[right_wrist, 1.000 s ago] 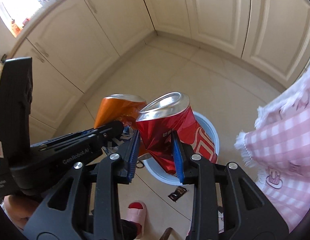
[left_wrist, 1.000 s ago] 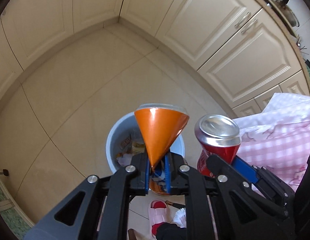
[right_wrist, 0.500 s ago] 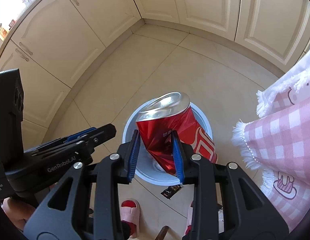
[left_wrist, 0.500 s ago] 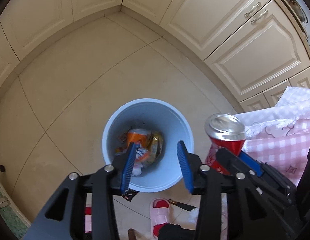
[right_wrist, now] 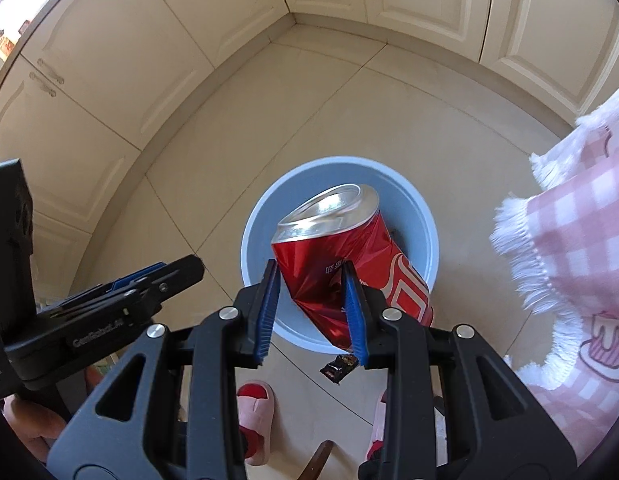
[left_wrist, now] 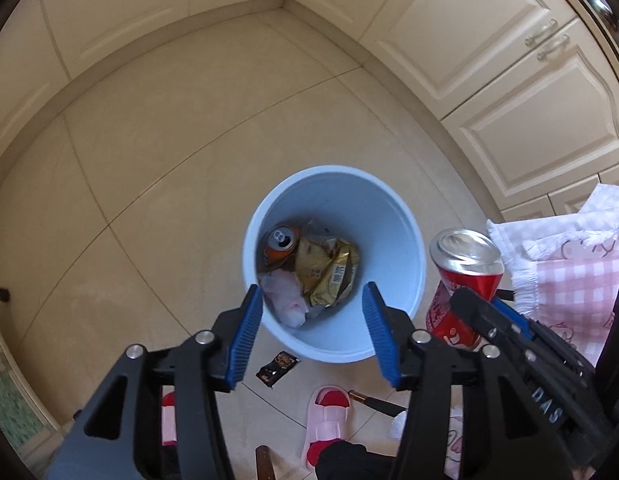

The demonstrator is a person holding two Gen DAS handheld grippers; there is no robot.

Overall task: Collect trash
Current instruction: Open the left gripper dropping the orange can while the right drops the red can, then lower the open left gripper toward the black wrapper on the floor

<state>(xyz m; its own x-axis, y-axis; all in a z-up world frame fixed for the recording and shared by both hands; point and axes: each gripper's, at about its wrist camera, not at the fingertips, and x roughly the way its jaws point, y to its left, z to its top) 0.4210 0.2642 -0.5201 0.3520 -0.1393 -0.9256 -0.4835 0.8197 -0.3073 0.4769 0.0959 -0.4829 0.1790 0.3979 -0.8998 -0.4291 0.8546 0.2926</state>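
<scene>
Orange can (left_wrist: 279, 242) now in bin (left_wrist: 405, 232)

A can (left_wrist: 279, 245) and bag (left_wrist: 329, 270) lie in the bin (left_wrist: 393, 216); a wrapper (left_wrist: 277, 369) lies on the floor just before it

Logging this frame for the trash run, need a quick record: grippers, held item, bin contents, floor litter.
left gripper: open, holding nothing, above the bin
right gripper: shut on dented red can, over the bin
bin: light blue, on the floor
bin contents: orange can, gold snack bag, white crumpled trash
floor litter: dark wrapper beside the bin
</scene>
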